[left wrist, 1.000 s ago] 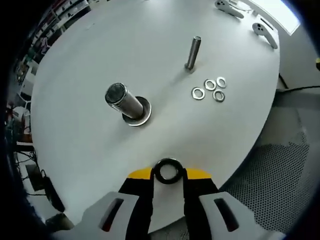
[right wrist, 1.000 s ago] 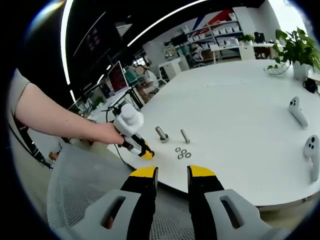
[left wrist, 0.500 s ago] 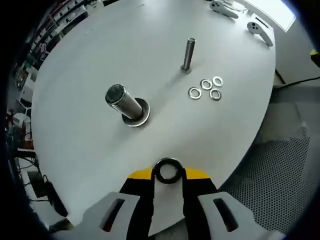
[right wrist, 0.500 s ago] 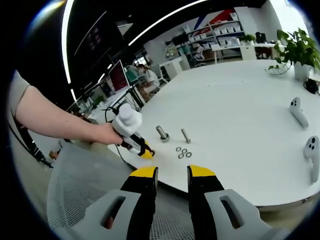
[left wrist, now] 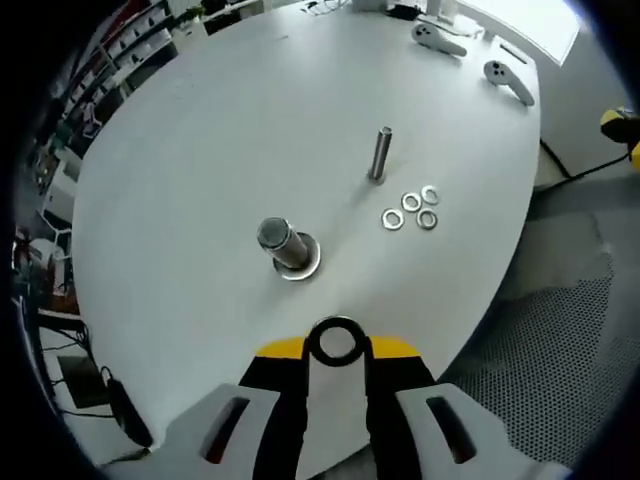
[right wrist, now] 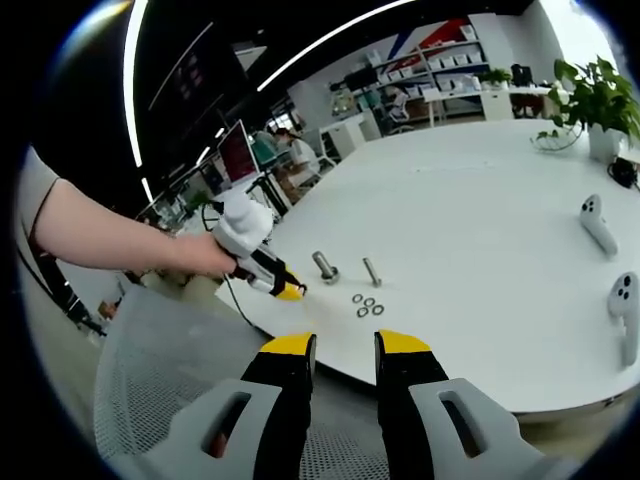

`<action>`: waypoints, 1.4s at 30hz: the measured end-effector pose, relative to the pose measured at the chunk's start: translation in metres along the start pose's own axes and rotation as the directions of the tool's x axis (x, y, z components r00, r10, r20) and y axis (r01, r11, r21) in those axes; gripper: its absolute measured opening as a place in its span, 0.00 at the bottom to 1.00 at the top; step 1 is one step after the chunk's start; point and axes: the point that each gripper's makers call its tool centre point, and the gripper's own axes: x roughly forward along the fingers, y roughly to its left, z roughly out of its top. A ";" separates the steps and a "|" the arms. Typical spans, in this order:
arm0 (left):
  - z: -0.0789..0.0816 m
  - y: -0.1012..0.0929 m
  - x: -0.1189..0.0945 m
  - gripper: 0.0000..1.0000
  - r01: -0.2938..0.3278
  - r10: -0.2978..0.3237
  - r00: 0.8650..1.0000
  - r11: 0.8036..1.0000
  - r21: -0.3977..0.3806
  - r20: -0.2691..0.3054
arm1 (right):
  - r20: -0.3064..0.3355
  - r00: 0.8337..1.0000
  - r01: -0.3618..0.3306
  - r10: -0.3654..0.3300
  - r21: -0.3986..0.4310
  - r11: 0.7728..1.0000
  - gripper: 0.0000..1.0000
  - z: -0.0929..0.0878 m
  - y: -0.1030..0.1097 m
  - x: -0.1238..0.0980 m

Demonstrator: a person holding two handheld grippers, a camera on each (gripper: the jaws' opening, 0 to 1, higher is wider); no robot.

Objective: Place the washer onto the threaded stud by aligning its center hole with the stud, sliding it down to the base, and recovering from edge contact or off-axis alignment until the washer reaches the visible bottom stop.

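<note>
Steel washer (left wrist: 336,342) clamped in left tongs (left wrist: 336,350) | thick stud (left wrist: 283,243) beyond | right tongs (right wrist: 343,350) parted

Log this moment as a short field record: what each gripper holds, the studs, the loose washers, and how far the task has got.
left gripper: shut on a dark washer, held above the table's near edge
right gripper: open, empty, hanging off the table's near edge
thick stud: upright on the white table, a washer already at its base
thin stud: upright, bare
loose washers: four, flat in a cluster beside the thin stud
task status: held washer not yet on any stud
</note>
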 end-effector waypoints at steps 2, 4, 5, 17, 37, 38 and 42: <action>0.006 0.001 -0.005 0.18 0.003 -0.003 1.000 1.000 0.001 0.016 | 0.000 1.000 0.000 0.000 -0.002 1.000 0.26 0.000 0.000 0.000; 0.012 0.001 -0.010 0.18 0.001 -0.002 0.999 1.000 0.023 0.032 | 0.001 1.000 -0.001 0.001 -0.001 1.000 0.26 0.000 0.000 0.000; 0.015 0.002 -0.012 0.18 -0.001 0.000 0.999 0.999 0.036 0.038 | 0.001 1.000 -0.001 0.001 -0.001 1.000 0.26 0.000 0.000 0.000; 0.051 0.009 -0.031 0.19 -0.022 0.012 0.995 0.995 0.095 0.101 | 0.000 1.000 -0.005 0.005 -0.003 1.000 0.26 0.000 0.001 0.000; 0.062 0.026 -0.009 0.19 -0.024 0.020 0.999 0.990 0.138 0.035 | 0.007 1.000 0.004 -0.004 -0.001 1.000 0.26 0.001 -0.001 0.000; 0.061 0.026 -0.008 0.19 -0.024 0.020 0.999 0.989 0.148 0.027 | 0.009 1.000 0.005 -0.005 0.000 1.000 0.26 0.001 -0.001 0.000; 0.060 0.027 -0.004 0.19 -0.021 0.019 1.000 0.987 0.158 0.013 | 0.015 1.000 0.010 -0.010 0.006 1.000 0.26 0.003 -0.002 -0.001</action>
